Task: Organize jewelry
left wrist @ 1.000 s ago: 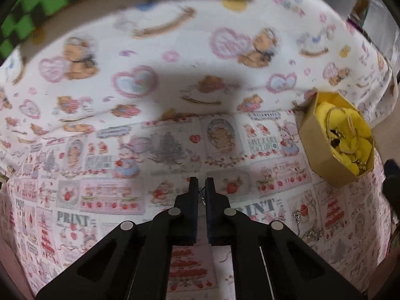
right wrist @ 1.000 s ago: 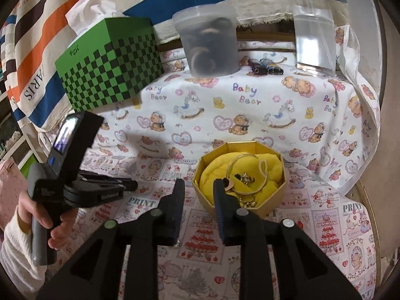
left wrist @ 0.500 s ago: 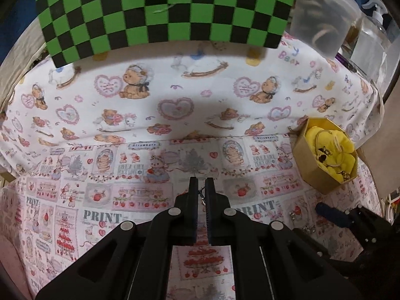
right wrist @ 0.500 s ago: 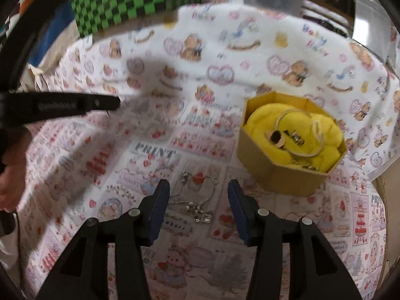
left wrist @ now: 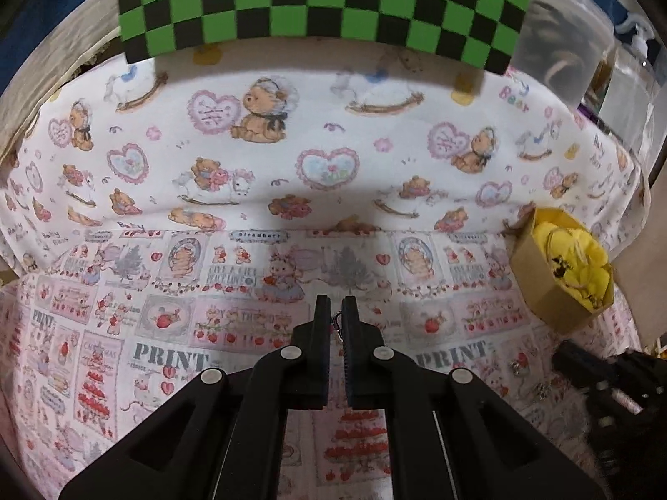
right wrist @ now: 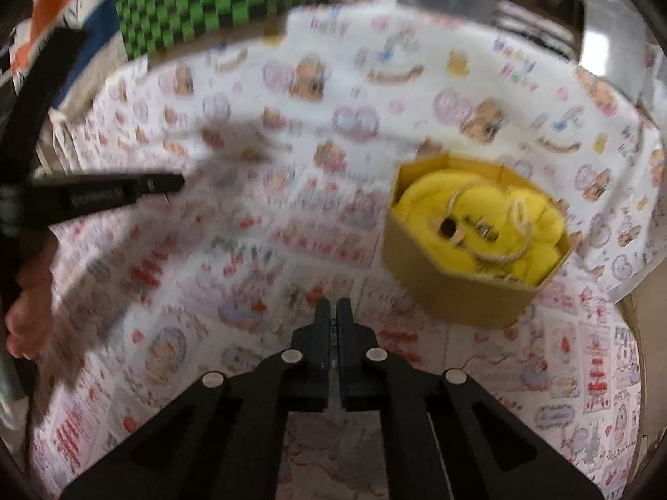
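Lit evenly from above, moderately bright. Left wrist view mostly sharp, with a soft broad shadow across the printed cloth (left wrist: 333,208) mid-scene. Right wrist view smeared by motion blur throughout, prints unreadable, yellow-lined box (right wrist: 450,291) softened. Strong fisheye bending, with dark vignetted corners in both.

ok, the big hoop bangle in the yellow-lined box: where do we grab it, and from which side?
Grip the bangle at its far arc, where it lies clear on the yellow cushion, one finger inside the hoop and one outside. Come from above: it lies nearly flat, and the box walls around it would probably block a side approach. Smaller pieces crowd the near arc.
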{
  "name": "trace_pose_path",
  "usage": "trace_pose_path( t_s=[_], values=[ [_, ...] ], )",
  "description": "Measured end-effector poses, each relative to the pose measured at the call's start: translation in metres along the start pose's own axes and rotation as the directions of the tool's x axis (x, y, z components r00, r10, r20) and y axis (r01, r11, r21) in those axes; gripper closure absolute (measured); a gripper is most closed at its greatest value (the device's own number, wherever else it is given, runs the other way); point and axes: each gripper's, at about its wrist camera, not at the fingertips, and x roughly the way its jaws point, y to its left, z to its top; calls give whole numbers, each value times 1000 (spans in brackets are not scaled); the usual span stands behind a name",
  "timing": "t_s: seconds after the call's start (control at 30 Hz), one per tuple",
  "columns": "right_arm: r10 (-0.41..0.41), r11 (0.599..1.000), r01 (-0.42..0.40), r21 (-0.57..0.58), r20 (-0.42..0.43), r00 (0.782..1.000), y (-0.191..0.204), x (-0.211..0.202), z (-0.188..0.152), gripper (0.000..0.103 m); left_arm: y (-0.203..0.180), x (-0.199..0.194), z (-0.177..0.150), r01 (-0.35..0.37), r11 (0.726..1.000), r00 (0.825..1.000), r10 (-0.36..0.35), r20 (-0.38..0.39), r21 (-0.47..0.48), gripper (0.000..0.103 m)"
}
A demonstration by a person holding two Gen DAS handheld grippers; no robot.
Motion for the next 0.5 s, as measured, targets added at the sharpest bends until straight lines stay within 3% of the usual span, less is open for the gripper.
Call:
trace_pose_path(
  t_s=[0.1, 0.23, 0.5],
  values=[
    [59, 998, -63, 30, 134, 989, -8, -27, 7, 100, 1, -4, -1, -7, 1000, 999, 7, 48, -13, 99],
    [97, 989, -124, 83, 270, 958, -20, -57, 13, 100, 3, -11, -1, 7, 1000, 996, -4, 93, -30, 99],
    [38, 983, -99, 155, 356, 934, -38, -78, 19, 100, -6, -16, -1, -12, 1000, 993, 11, 119, 2, 98]
  ],
)
